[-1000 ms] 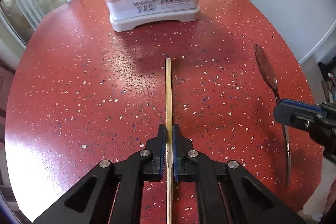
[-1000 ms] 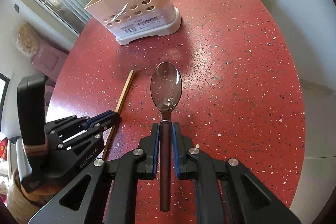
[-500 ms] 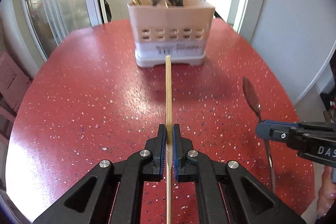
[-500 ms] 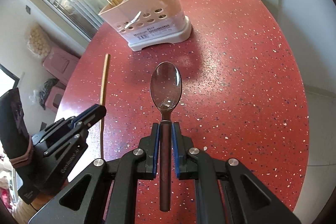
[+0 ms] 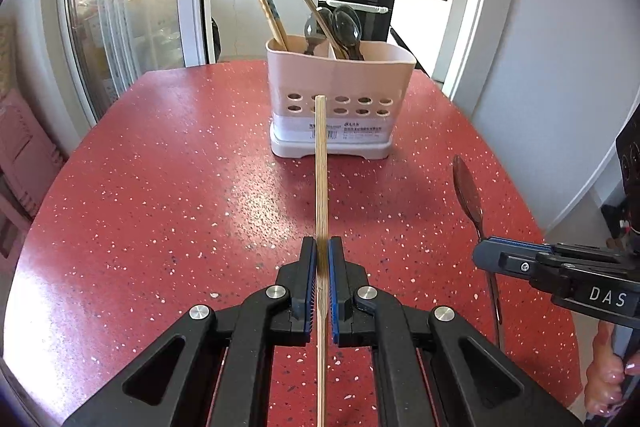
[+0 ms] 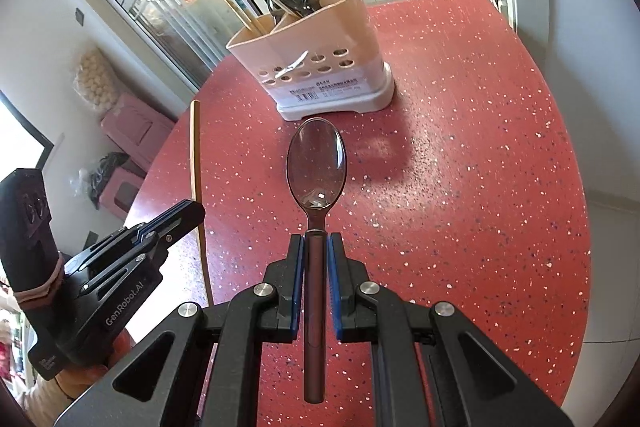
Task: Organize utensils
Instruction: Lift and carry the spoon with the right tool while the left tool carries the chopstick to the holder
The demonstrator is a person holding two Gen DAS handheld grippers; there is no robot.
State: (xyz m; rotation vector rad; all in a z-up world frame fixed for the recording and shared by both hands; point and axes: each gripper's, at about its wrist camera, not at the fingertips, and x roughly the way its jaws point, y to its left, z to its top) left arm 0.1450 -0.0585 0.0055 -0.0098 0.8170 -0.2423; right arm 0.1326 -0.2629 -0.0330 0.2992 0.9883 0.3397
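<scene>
A: We're at a red speckled counter [image 5: 160,187] with a kitchen behind glass doors. Ahead stands the holder [image 5: 340,107], chopsticks and spoons already in it.

B: Our left gripper [image 5: 319,263] has its jaws clenched on a chopstick [image 5: 320,167], held clear of the counter: light, stiff, thin, likely to pivot if gripped loosely.

A: Our right gripper [image 6: 316,259] clamps the spoon [image 6: 317,163] by the handle just below the bowl. We judge it heavier, smooth metal, slippery; the grip near the bowl steadies it.
</scene>
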